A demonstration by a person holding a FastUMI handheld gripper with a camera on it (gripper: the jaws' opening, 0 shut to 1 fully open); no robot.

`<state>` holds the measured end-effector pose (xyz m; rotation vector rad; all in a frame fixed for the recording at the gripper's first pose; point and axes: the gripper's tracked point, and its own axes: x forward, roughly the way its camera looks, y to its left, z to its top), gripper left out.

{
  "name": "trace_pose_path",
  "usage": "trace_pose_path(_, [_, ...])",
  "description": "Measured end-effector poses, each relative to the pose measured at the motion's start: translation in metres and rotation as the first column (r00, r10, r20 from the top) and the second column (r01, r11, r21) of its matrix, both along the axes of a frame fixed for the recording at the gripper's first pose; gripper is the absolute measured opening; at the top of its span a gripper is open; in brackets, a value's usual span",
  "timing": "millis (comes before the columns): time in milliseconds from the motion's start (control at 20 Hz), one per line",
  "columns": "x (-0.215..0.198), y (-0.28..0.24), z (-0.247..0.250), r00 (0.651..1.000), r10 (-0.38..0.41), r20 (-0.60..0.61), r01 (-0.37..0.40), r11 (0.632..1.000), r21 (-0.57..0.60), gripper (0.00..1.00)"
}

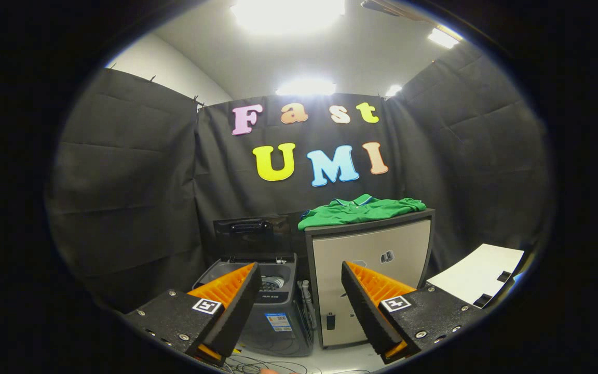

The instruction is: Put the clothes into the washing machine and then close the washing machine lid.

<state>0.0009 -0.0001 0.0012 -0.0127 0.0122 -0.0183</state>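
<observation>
Gripper view puts our claw point(299, 301) low in the frame with its fingers spread wide and nothing between them. The folded green polo shirt with a striped collar point(361, 210) lies a little right of centre, on top of the pale boxy cabinet with a dark frame point(371, 270), well beyond the fingertips. Lower centre, just left of that cabinet and partly hidden behind our left finger, stands the small grey top-loading washing machine point(273, 306); its dark hinged lid point(251, 234) is raised against the black cloth wall, so the tub is open.

We judge the task not yet begun, and several things could go wrong from here. The shirt is limp and folded, so a pinch on one layer may let it unfold and trail, catching on the cabinet edge or hanging over the machine's rim instead of dropping in. Cloth left over the rim would keep the lid from shutting. The lid leans near the cloth wall, and we may hook the fabric while reaching for it. A grey hose point(307, 298) runs down between machine and cabinet, and loose cables point(257, 363) lie on the floor at the bottom of the frame; a dragged sleeve could snag either.

Black cloth hangs on three sides of the booth under bright ceiling lights. A white board point(478, 272) lies at the lower right.
</observation>
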Motion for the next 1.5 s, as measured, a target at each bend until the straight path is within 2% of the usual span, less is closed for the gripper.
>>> trace_pose_path(1050, [0.006, -0.001, 0.000, 1.000, -0.020, -0.012, 0.019, 0.999, -0.044, 0.96])
trace_pose_path(1150, [0.010, 0.001, -0.004, 0.999, -0.013, -0.031, 0.012, 0.999, -0.034, 0.96])
trace_pose_path(1500, [0.030, 0.021, 0.019, 0.999, 0.037, -0.030, -0.040, 0.994, -0.106, 0.96])
